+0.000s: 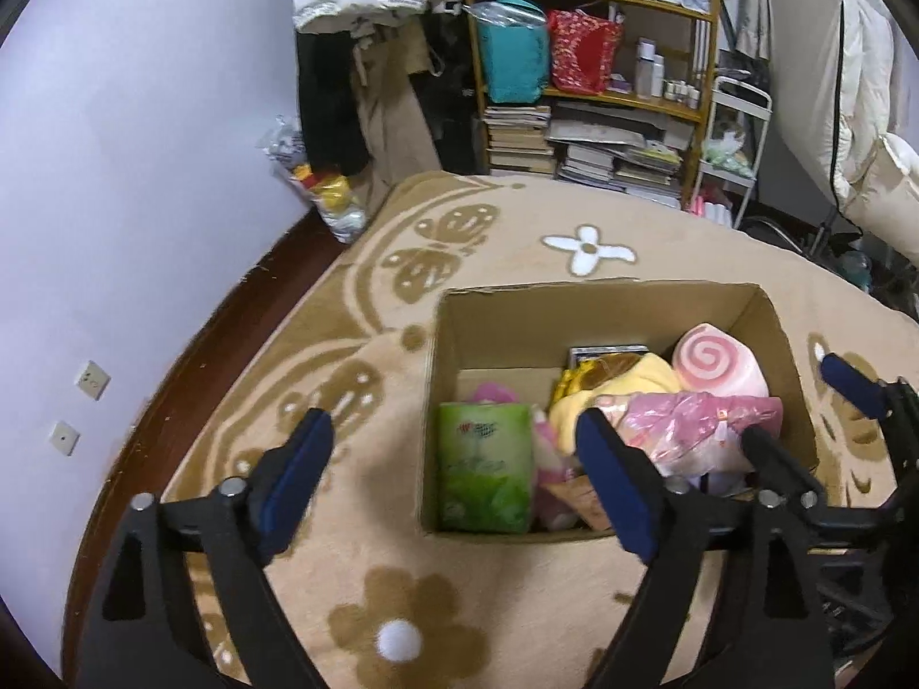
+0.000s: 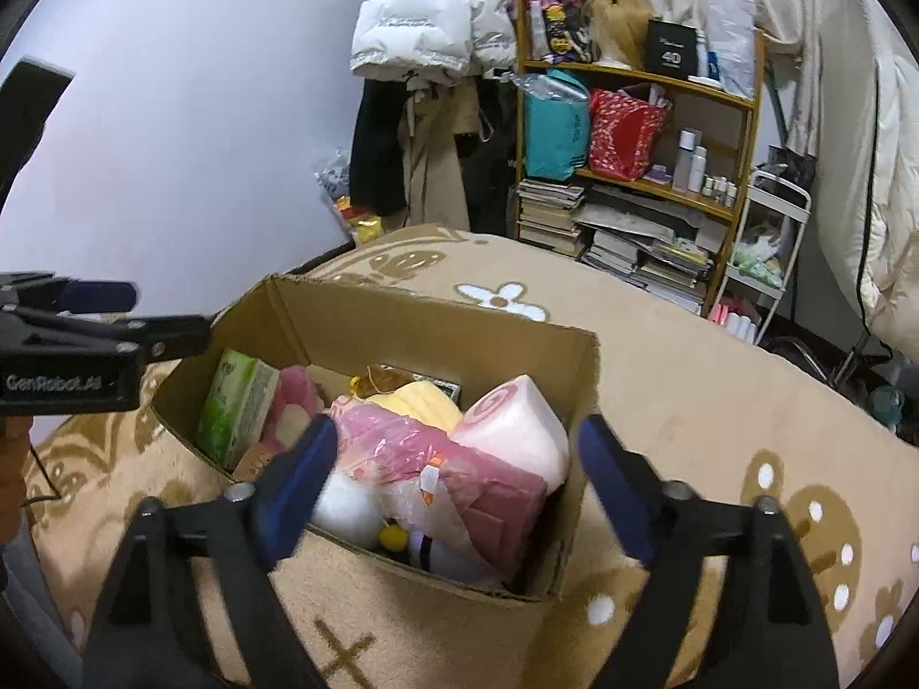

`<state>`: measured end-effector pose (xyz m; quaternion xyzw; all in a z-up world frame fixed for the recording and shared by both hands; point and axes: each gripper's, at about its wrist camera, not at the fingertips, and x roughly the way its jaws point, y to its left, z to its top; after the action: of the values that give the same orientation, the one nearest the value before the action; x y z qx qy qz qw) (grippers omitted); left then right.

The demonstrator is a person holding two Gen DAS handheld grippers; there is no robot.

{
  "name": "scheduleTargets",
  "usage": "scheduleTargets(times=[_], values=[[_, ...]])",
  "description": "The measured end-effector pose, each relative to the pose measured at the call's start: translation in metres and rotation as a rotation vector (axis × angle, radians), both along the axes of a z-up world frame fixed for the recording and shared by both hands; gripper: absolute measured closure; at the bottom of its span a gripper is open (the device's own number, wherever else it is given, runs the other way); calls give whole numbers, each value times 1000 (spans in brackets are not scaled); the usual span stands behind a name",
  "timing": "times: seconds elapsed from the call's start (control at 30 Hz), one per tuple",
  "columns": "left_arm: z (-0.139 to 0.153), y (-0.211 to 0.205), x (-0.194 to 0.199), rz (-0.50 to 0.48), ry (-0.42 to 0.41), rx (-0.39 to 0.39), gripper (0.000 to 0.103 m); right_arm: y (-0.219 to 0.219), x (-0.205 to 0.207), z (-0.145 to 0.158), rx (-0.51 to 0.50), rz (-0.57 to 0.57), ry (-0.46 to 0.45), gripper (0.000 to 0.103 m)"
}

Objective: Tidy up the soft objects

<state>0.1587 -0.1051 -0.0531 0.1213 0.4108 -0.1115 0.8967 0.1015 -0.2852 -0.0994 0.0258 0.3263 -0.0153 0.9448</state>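
An open cardboard box stands on a beige flowered blanket. Inside lie a green tissue pack, a yellow cloth, a pink swirl cushion and a crumpled pink plastic bag over a white plush. My left gripper hovers open above the box's left half, holding nothing. Over the right half my right gripper is open too, its fingers straddling the pink bag without pressing it.
The blanket reaches a dark wooden edge beside the pale wall on the left. Behind stand a wooden shelf with bags, bottles and stacked books, hanging coats, a white cart and a bag of small items.
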Motion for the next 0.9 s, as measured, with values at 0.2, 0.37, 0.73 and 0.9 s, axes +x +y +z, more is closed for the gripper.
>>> scheduleTargets(times=[0.2,0.37,0.73,0.9], values=[[15,15,-22,-11,-37,8,5,-3,-14,11,33,-35,-7,2],[28,24,-44,-14,-86,31,1,-2,-30,27,45,-45,-34,0],[45,50,-87,24,-124,0,1,8,-71,66,38,-47,-85,0],[53,61,-106,34,-142,-14,1,13,-90,78,35,-46,-99,0]])
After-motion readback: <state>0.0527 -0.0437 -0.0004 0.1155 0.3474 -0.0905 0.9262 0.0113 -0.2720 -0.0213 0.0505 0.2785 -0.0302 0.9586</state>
